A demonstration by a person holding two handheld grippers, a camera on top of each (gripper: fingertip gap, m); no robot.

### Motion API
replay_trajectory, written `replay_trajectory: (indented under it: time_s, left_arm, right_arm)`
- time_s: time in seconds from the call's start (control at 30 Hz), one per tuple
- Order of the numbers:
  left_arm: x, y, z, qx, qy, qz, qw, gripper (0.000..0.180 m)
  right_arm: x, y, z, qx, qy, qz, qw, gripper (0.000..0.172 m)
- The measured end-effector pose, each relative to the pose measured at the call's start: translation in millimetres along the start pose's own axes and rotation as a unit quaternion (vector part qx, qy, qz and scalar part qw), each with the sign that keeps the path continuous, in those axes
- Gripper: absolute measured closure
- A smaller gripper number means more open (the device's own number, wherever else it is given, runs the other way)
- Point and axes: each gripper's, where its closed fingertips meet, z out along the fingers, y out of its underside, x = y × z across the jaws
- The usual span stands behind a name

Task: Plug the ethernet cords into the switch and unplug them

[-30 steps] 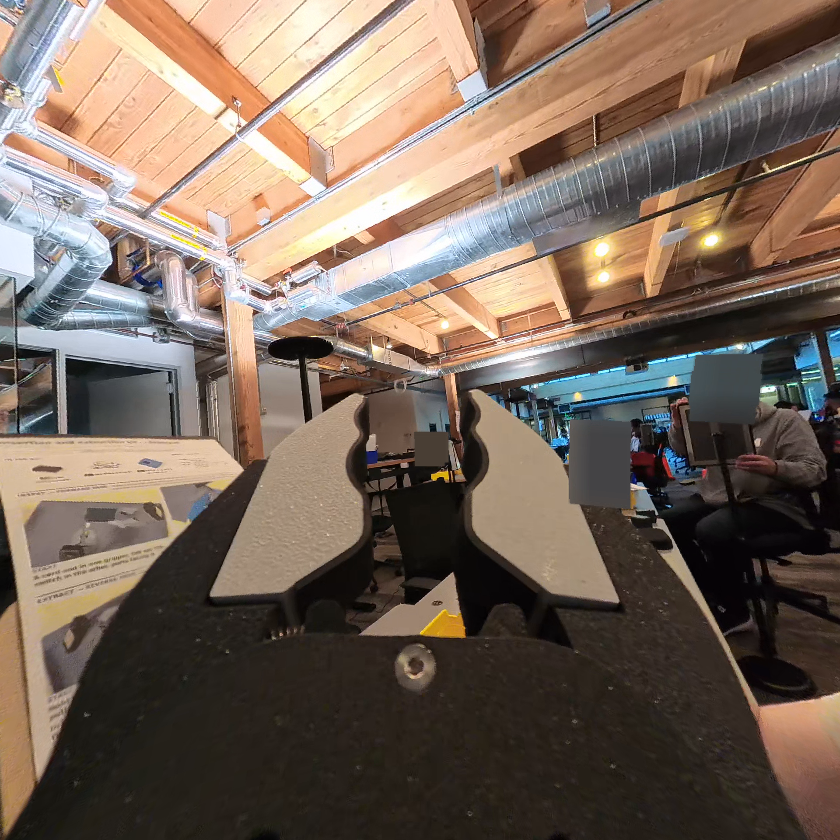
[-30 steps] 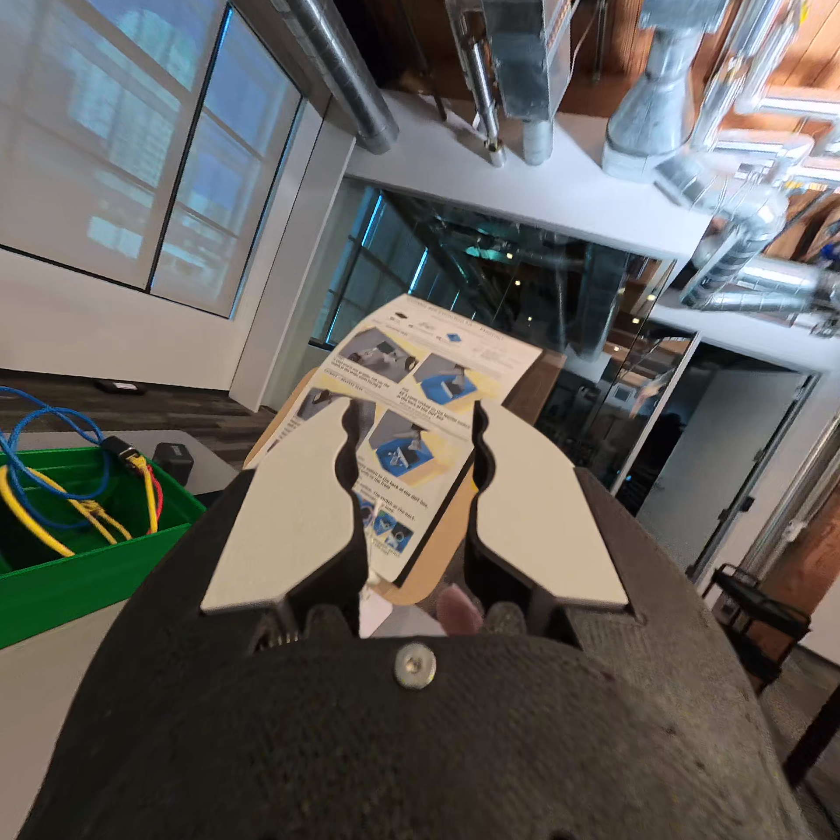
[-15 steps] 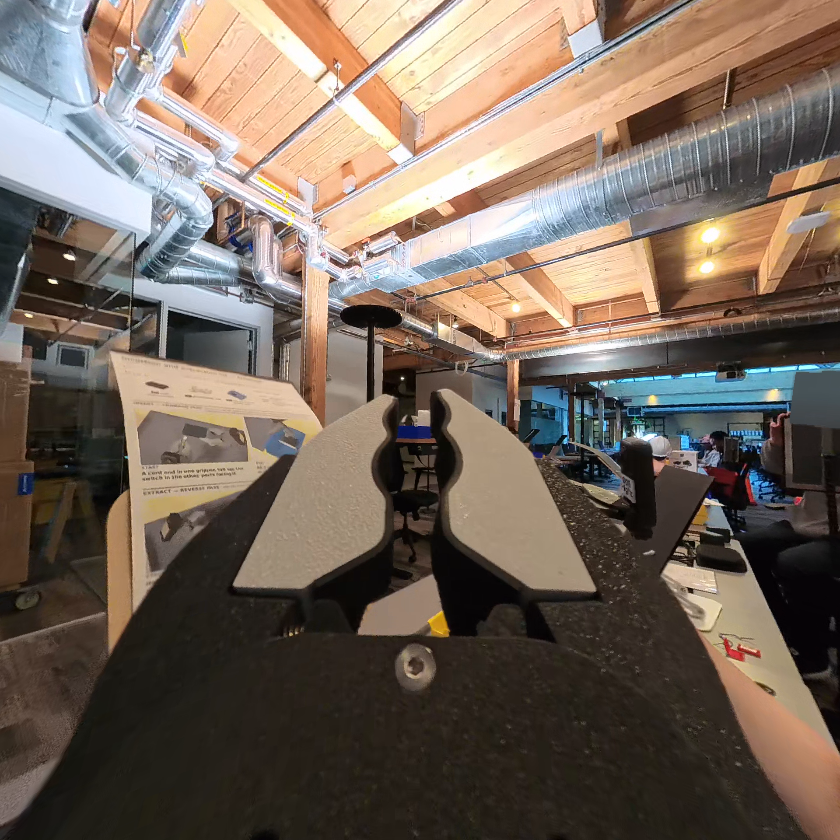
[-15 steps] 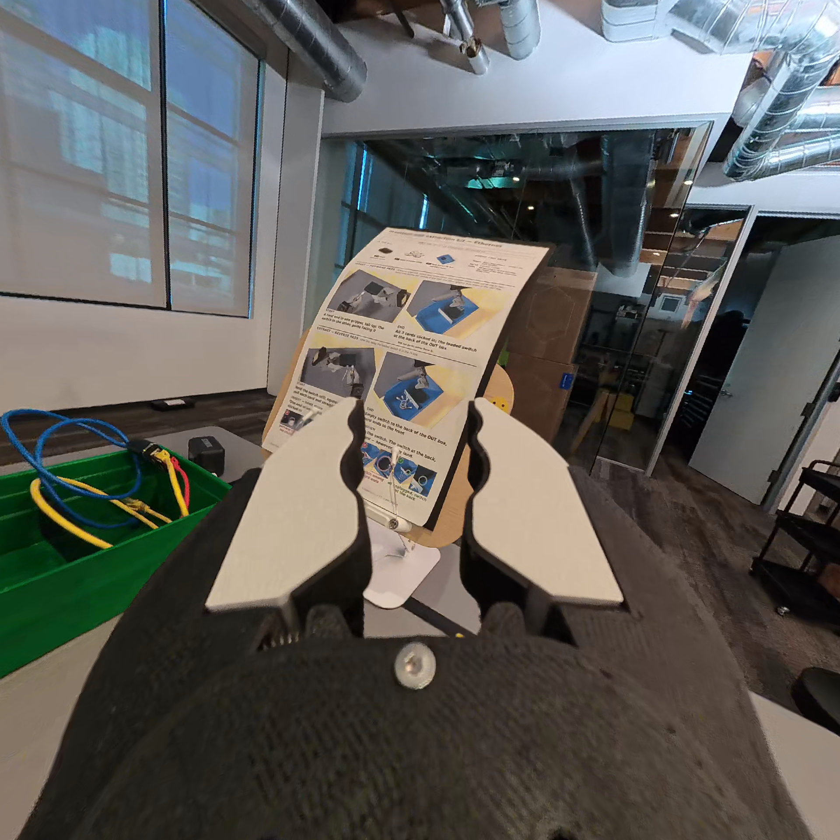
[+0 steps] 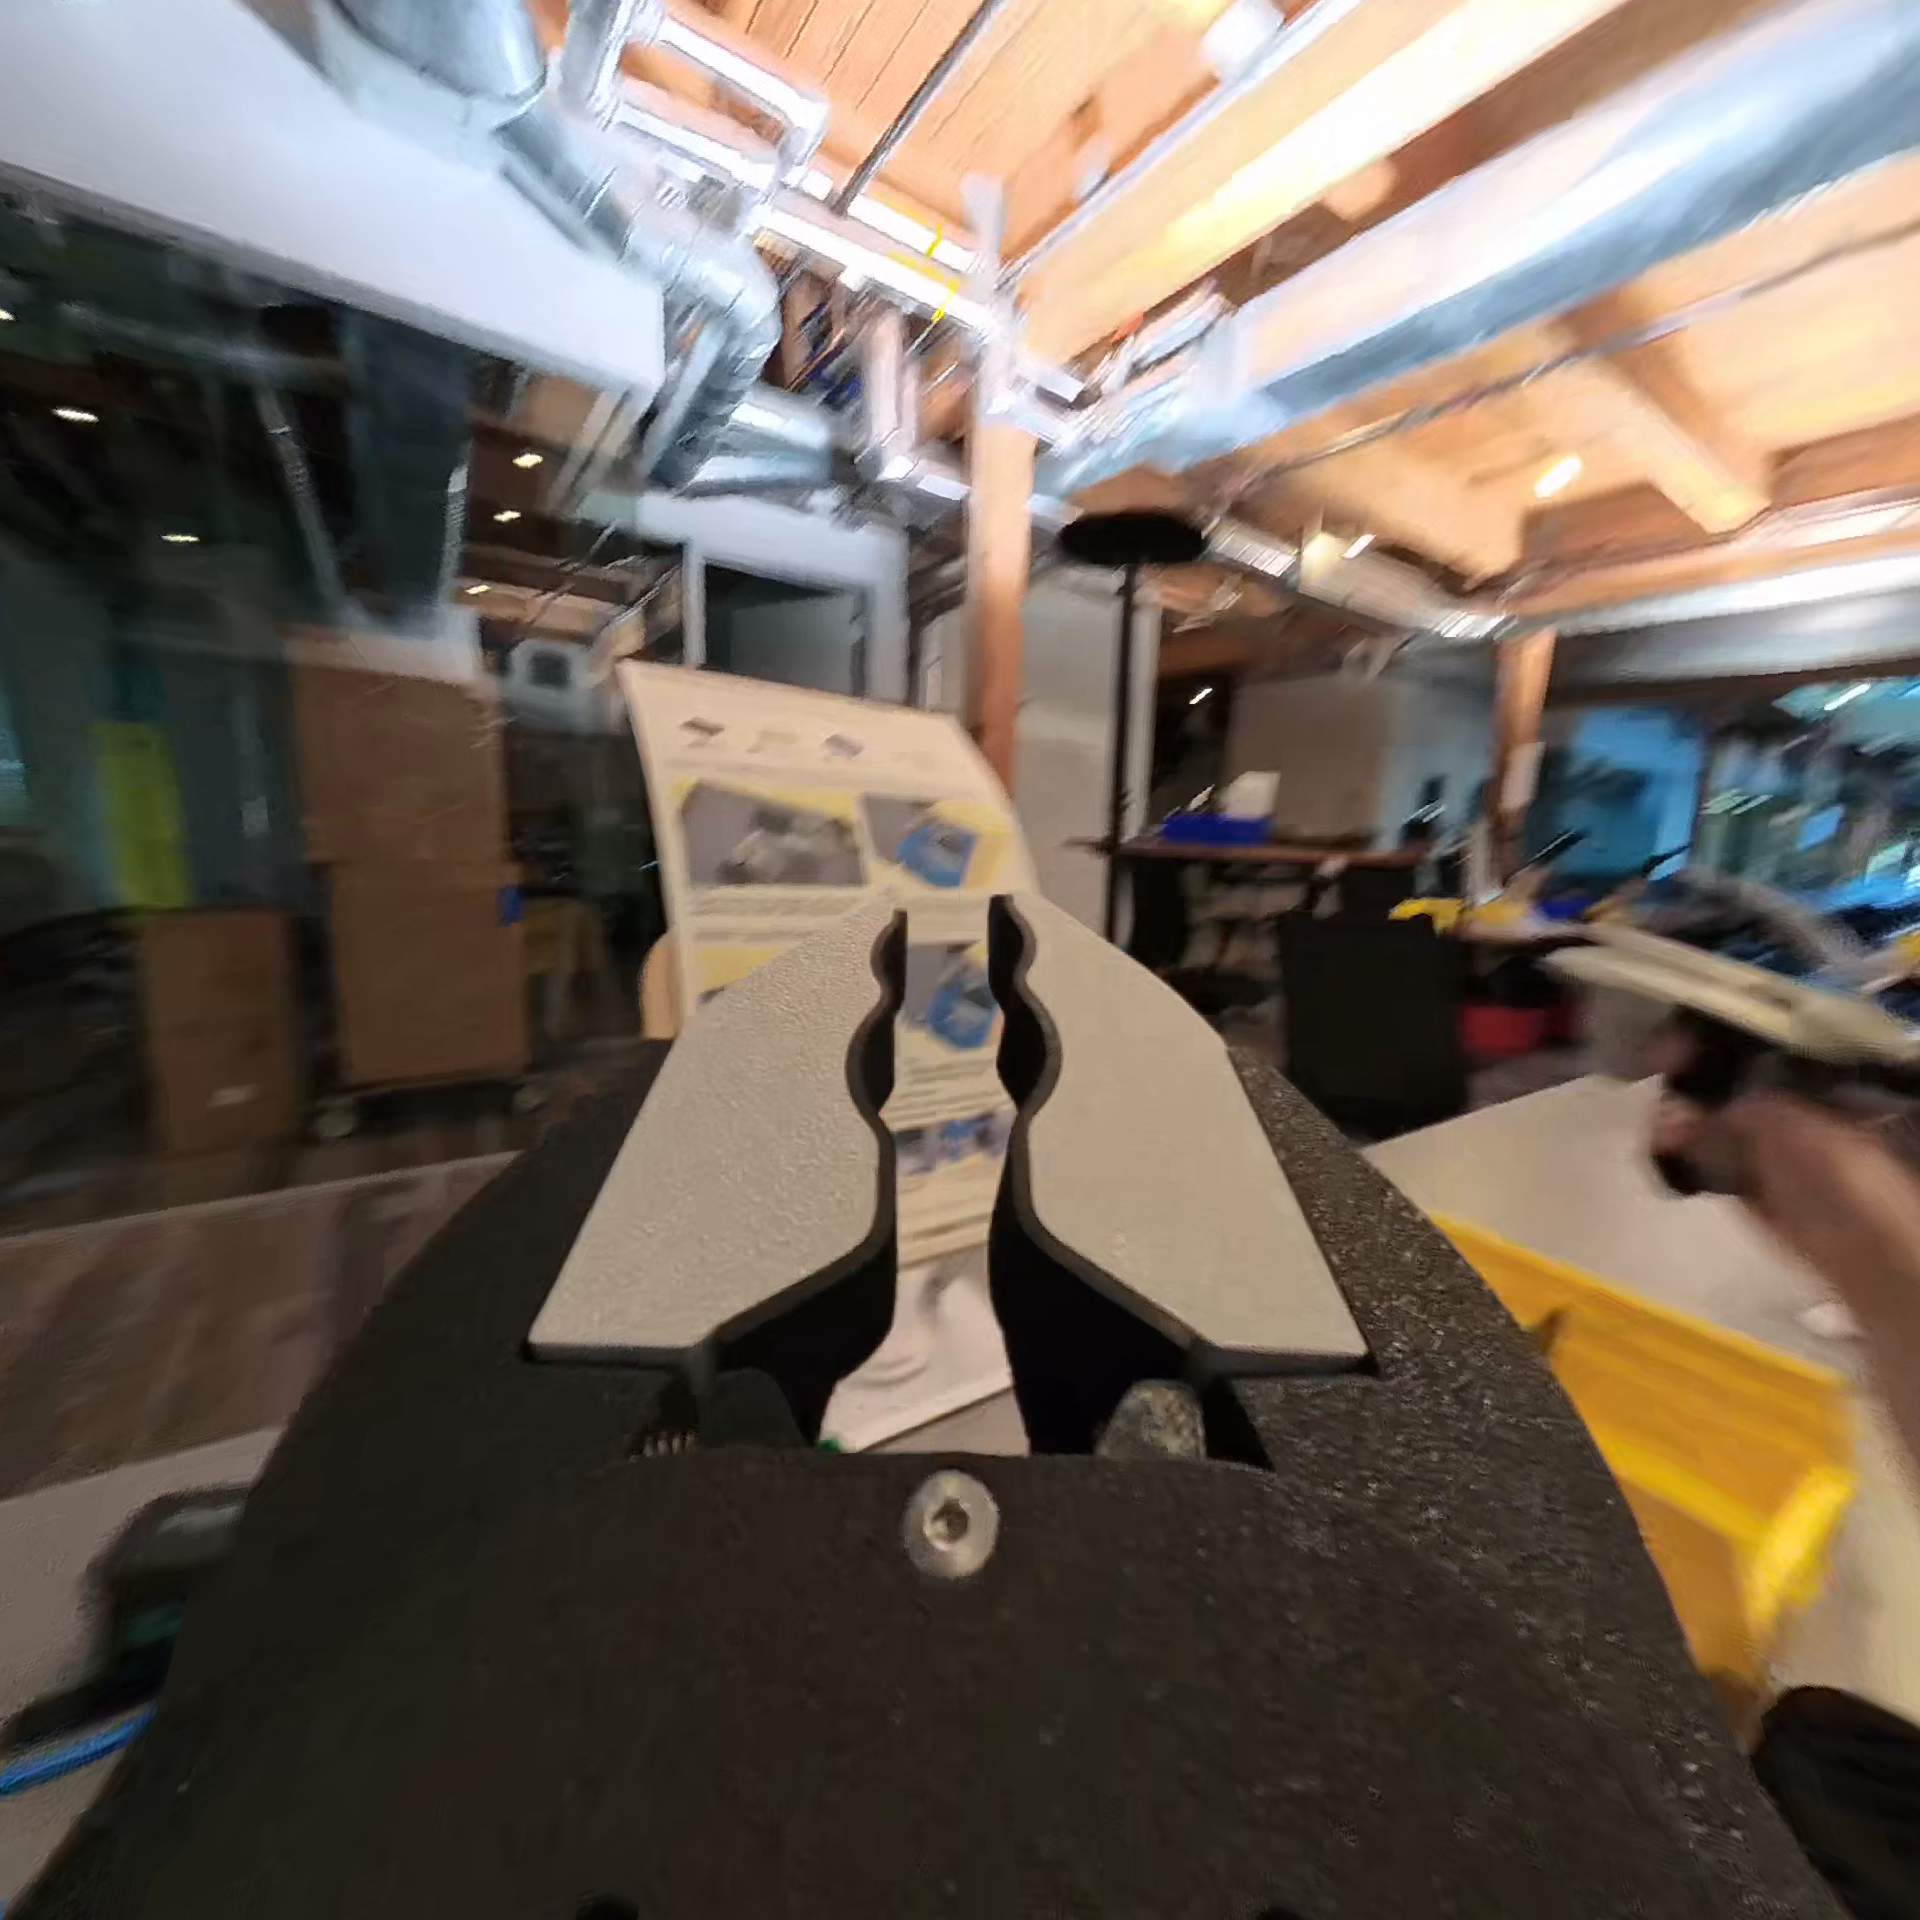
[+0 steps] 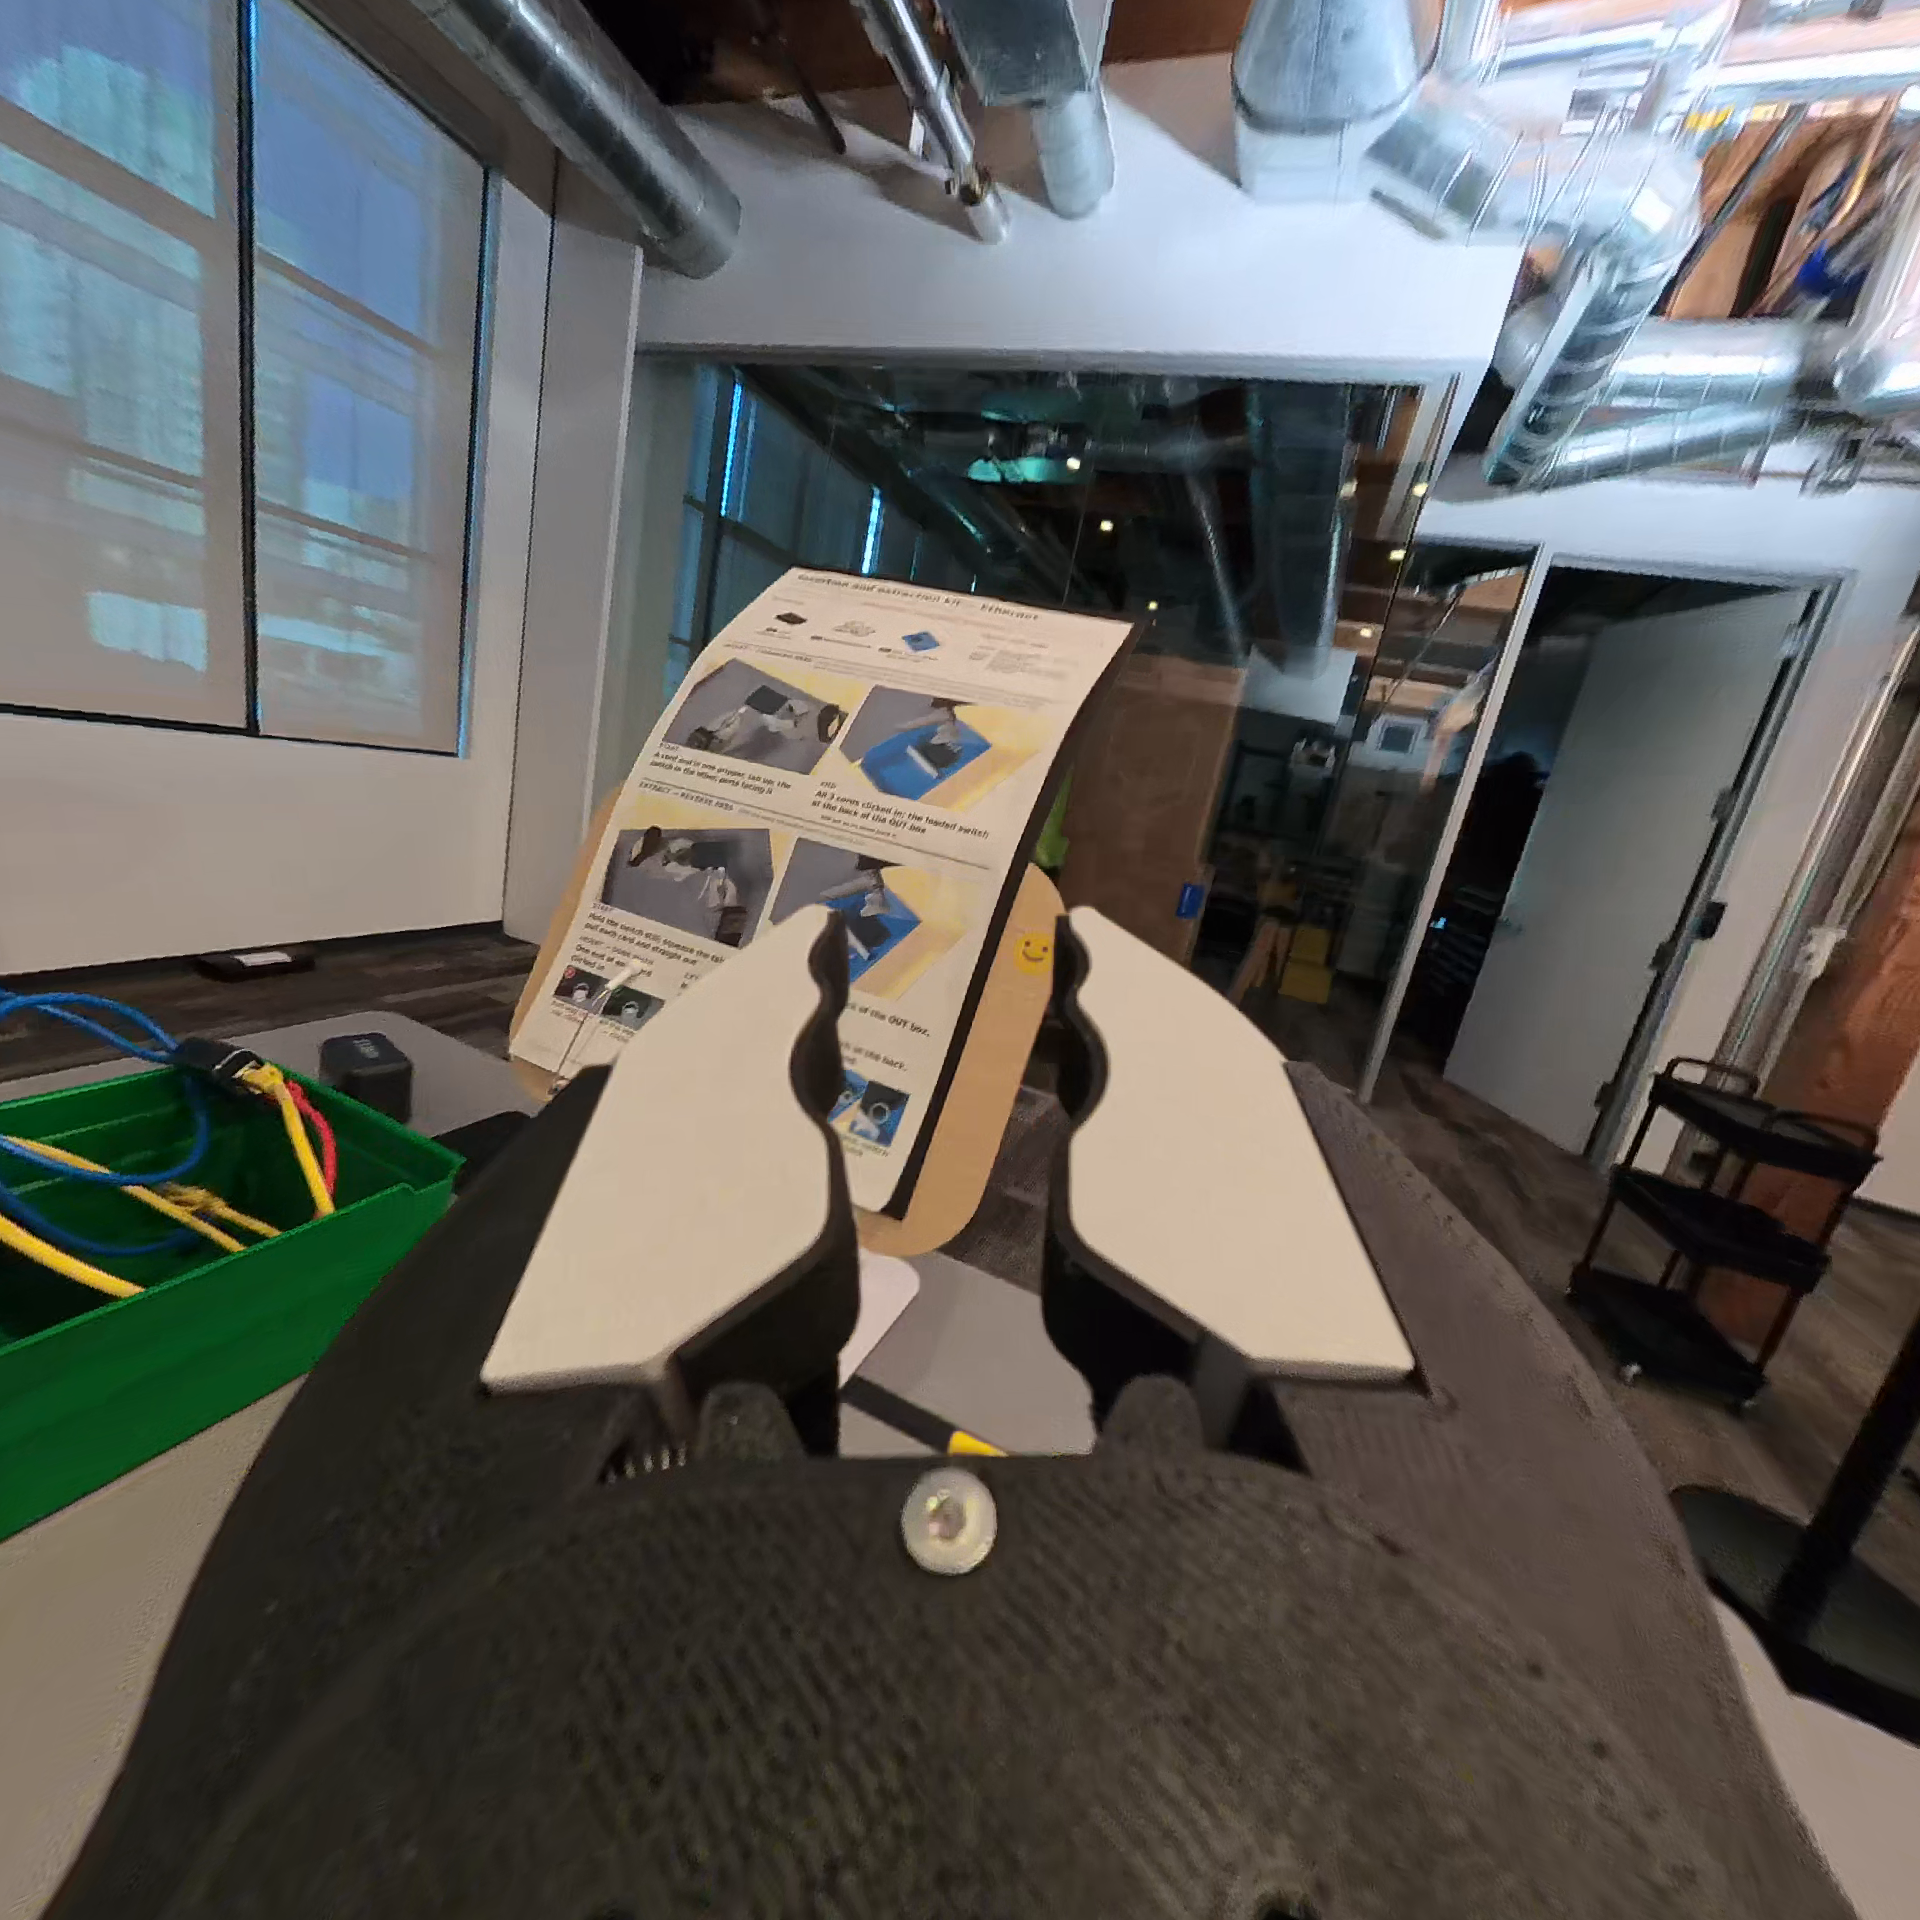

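My left gripper [image 5: 945, 920] is in the air with a narrow gap between its fingers and nothing in it; this view is blurred by motion. My right gripper [image 6: 945, 925] is open and empty above the table. In the right wrist view a green bin [image 6: 208, 1340] at the left holds a blue cord [image 6: 94, 1013], a yellow cord [image 6: 296, 1143] and a red cord [image 6: 324, 1138], which run to a small black part [image 6: 213, 1055] at its rim. A bit of blue cord [image 5: 73, 1756] shows at the lower left of the left wrist view.
An instruction sheet [image 6: 862, 790] on a wooden stand stands ahead of both grippers, also in the left wrist view [image 5: 821, 821]. A small black box [image 6: 364, 1065] sits behind the green bin. A yellow bin [image 5: 1662, 1455] lies at the right. A blurred hand [image 5: 1766, 1153] is at the right edge. About 40 cm separates my left fingertips from my right.
The left gripper's jaws narrowed from a wide gap with nothing between them, and the gripper swung left and down towards the table. The right gripper's jaws narrowed a little and its view shifted.
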Motion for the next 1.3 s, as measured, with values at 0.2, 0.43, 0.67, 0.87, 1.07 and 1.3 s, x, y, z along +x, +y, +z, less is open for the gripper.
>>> replay_trajectory:
  time_s: [0.2, 0.43, 0.67, 0.87, 1.07, 1.3]
  left_arm:
    - [-12.3, 29.3, 11.1, -0.083, -0.047, 0.088, 0.992, 0.161]
    - [-8.9, 32.2, 18.5, -0.079, -0.073, 0.151, 0.983, 0.150]
    - [-7.7, 20.5, 13.1, -0.051, -0.086, 0.168, 0.981, 0.157]
    - [0.5, 0.4, 5.7, 0.007, -0.068, 0.153, 0.986, 0.160]
    - [32.2, -21.3, -7.0, 0.065, 0.034, 0.103, 0.992, 0.180]
    - [22.7, -21.8, -9.4, 0.060, 0.004, 0.112, 0.992, 0.180]
  right_arm:
    - [7.3, -9.2, -11.4, 0.031, -0.016, -0.009, 0.999, 0.123]
    - [19.0, -25.5, -24.8, 0.086, 0.010, -0.021, 0.996, 0.124]
    - [11.2, -19.5, -23.7, 0.070, -0.025, -0.034, 0.997, 0.127]
    - [4.3, -21.7, -23.2, 0.070, -0.039, -0.030, 0.996, 0.156]
    - [11.9, -17.4, -21.3, 0.023, 0.006, -0.039, 0.999, 0.164]
    - [16.0, -9.3, -17.0, -0.006, 0.030, -0.059, 0.998, 0.163]
